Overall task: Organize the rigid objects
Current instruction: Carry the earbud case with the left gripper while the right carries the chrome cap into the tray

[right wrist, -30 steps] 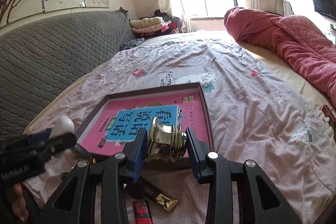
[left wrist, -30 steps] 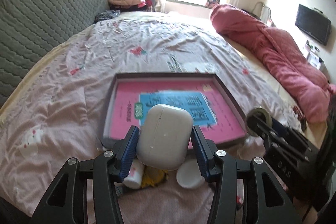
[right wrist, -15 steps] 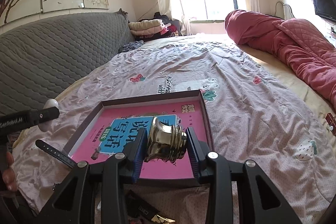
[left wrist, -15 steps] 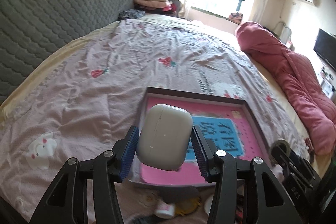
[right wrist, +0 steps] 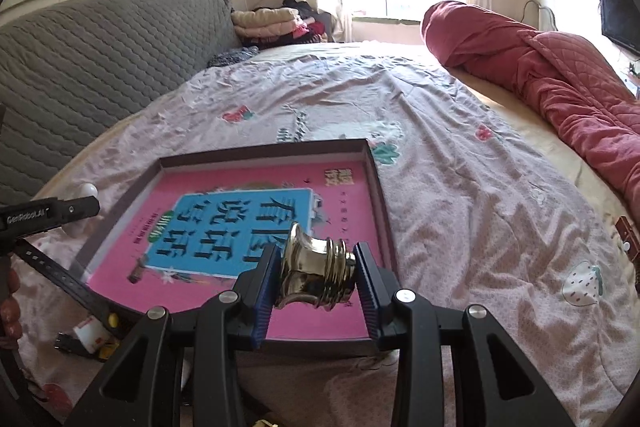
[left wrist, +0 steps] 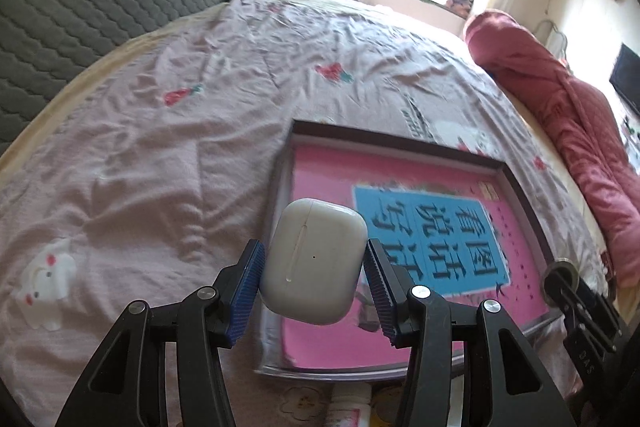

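My left gripper (left wrist: 314,285) is shut on a white earbud case (left wrist: 314,263), held above the near left corner of a shallow dark-rimmed box (left wrist: 400,138) with a pink and blue printed bottom. My right gripper (right wrist: 316,285) is shut on a shiny gold metal fitting (right wrist: 316,273), held over the near edge of the same box (right wrist: 276,149). The right gripper also shows at the right edge of the left wrist view (left wrist: 576,291). The left gripper shows at the left edge of the right wrist view (right wrist: 52,213).
The box lies on a pink bedsheet (right wrist: 460,187). Small items lie near the front: a white bottle (right wrist: 90,335), a black strap (right wrist: 60,275), a white bottle (left wrist: 348,407). A red quilt (right wrist: 560,79) lies at right, a grey headboard (right wrist: 100,43) at left.
My left gripper has lifted and shifted left with the earbud case, so the box now sits to its right. My right gripper has risen slightly over the box with the gold fitting.
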{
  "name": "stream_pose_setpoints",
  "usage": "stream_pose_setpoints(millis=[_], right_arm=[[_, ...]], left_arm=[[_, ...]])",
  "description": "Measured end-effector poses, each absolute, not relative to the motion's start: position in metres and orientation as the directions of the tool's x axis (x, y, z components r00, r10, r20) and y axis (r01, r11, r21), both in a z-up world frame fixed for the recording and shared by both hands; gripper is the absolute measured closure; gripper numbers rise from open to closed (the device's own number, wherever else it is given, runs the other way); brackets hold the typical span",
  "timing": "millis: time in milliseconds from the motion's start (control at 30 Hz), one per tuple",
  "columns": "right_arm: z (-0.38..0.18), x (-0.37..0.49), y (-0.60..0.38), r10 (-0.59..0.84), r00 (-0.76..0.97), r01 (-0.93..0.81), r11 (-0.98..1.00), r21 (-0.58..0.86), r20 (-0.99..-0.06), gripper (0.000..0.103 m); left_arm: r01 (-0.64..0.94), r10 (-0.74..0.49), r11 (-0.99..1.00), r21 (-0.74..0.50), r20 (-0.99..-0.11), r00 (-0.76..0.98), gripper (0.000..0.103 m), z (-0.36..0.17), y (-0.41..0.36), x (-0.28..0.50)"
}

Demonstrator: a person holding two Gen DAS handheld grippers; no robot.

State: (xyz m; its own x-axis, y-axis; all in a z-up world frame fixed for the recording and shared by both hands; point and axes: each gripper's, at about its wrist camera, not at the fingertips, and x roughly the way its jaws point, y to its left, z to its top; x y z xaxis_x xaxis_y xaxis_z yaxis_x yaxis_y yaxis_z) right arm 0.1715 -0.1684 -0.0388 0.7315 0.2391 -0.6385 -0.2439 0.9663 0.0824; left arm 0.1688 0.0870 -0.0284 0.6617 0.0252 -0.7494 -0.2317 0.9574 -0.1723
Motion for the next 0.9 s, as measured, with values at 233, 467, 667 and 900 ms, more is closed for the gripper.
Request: stream_pose_setpoints(millis=[233, 467, 667, 900], right_arm=[[-0.046, 0.174, -0.168, 0.192, 0.72, -0.226, 0.973, 0.036, -0.667, 0.065], [-0.051, 0.177, -0.164, 0.154, 0.71, -0.219, 0.976, -0.008, -0.687, 0.065], [-0.058, 0.179, -0.161, 0.128, 0.689, -0.232, 0.972, -0.049, -0.713, 0.065], [-0.059, 0.179, -0.155, 0.105, 0.686, -0.245, 0.965, -0.093, -0.72, 0.065]], left_arm=[[-0.188, -0.002, 0.97, -0.155, -0.776, 0.631, 0.05, -0.044, 0.07, 0.173], [-0.187, -0.022, 0.969, -0.161, -0.812, 0.584, 0.05, -0.056, 0.072, 0.175], [-0.181, -0.035, 0.97, -0.162, -0.829, 0.558, 0.05, -0.063, 0.068, 0.175], [-0.166, -0.036, 0.975, -0.147, -0.843, 0.536, 0.05, -0.066, 0.063, 0.172]])
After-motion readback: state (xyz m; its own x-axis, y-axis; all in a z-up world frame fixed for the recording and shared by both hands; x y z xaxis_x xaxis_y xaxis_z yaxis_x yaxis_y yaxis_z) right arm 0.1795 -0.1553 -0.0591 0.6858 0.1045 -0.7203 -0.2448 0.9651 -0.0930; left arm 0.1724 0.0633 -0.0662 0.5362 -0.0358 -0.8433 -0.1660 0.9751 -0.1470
